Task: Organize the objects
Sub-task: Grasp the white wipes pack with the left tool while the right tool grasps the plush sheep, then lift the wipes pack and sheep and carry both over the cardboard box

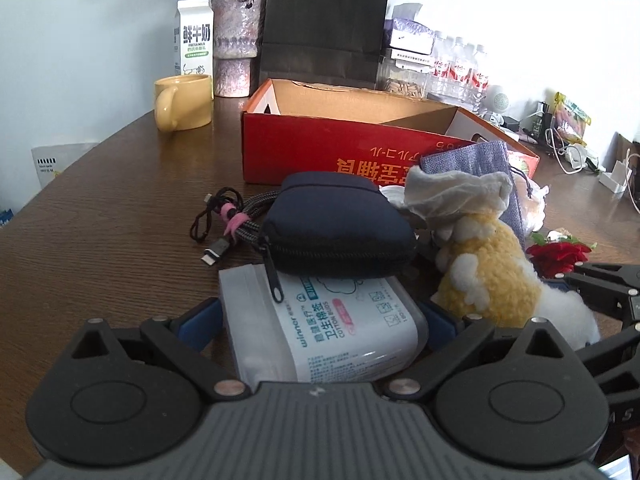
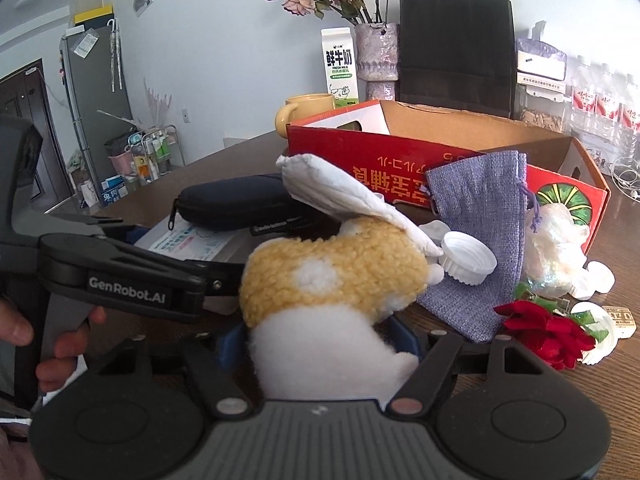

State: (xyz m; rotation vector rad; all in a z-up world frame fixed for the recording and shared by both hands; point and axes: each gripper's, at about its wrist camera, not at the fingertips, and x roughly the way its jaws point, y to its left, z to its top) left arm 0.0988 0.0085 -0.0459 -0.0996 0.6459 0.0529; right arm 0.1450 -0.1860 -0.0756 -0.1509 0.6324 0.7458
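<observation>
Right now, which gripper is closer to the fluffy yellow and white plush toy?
Right. The right gripper has the fluffy yellow and white plush toy between its fingers; the left gripper sits beside it, around a cotton buds pack.

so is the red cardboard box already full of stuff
No, in the left wrist view the red cardboard box shows only bare brown walls and floor, with no items visible in the part of its inside that the camera sees.

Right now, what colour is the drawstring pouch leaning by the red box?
Lavender purple woven fabric, the drawstring pouch; clearest in the right wrist view.
</observation>
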